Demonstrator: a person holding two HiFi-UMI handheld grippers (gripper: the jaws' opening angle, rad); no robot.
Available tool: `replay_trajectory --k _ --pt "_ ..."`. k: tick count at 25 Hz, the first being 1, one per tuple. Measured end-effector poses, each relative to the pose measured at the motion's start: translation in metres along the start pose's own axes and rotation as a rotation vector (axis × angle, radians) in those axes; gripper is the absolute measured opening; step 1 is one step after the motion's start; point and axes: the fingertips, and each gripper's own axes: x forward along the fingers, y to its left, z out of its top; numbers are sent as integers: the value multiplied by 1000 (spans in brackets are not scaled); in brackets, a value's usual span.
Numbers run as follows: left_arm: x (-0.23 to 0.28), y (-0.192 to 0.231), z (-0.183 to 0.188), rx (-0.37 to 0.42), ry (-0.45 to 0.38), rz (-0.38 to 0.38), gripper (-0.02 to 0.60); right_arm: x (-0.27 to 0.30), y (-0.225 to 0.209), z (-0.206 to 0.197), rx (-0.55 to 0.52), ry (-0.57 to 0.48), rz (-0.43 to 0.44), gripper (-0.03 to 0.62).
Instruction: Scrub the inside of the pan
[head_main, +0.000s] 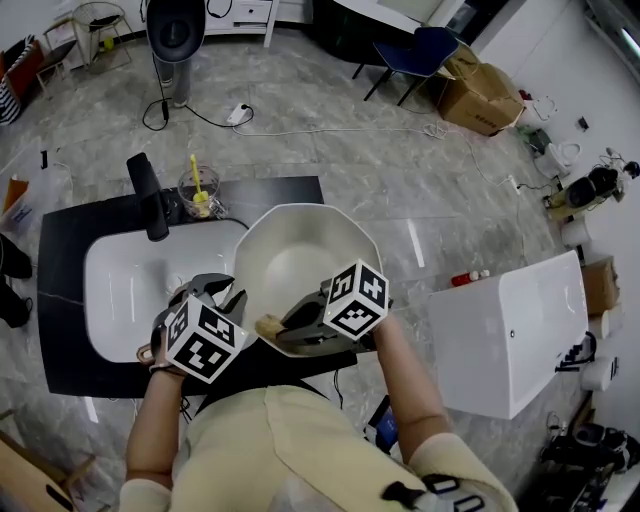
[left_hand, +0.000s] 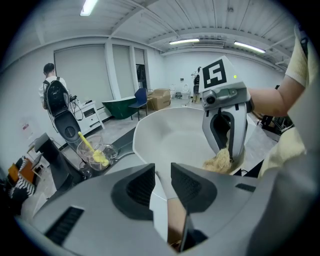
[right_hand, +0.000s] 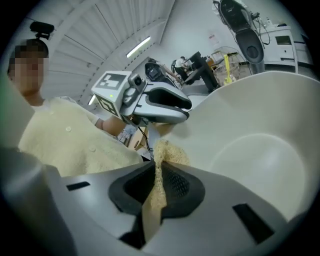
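A white, angular-rimmed pan (head_main: 300, 258) is held tilted over the black counter beside the sink. My left gripper (head_main: 228, 298) is shut on the pan's handle (left_hand: 167, 192), which runs white then wood-brown between the jaws. The pan's pale inside (left_hand: 175, 135) fills the left gripper view. My right gripper (head_main: 274, 328) is shut on a tan fibrous scrub pad (head_main: 266, 326). The scrub pad (right_hand: 167, 152) rests against the pan's near inner wall (right_hand: 260, 140), close to the rim. From the left gripper view the right gripper (left_hand: 225, 125) stands over the pad (left_hand: 218, 161).
A white sink (head_main: 125, 290) is set in the black counter (head_main: 60, 240), with a black faucet (head_main: 148, 197) and a glass jar holding a yellow brush (head_main: 199, 190) behind it. A white cabinet (head_main: 510, 330) stands to the right. A person with a backpack (left_hand: 52, 92) stands far off.
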Motion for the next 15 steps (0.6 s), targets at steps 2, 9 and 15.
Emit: replay_trajectory --k 2,9,15 --pt "0 1 0 -5 -4 4 104 -6 4 6 -7 -61 19 44" --pt "-10 16 -1 -46 -40 42 104 -41 9 28 -32 -268 -49 44" --pt "-32 29 12 -139 -149 55 104 -69 9 48 -26 -449 -160 44"
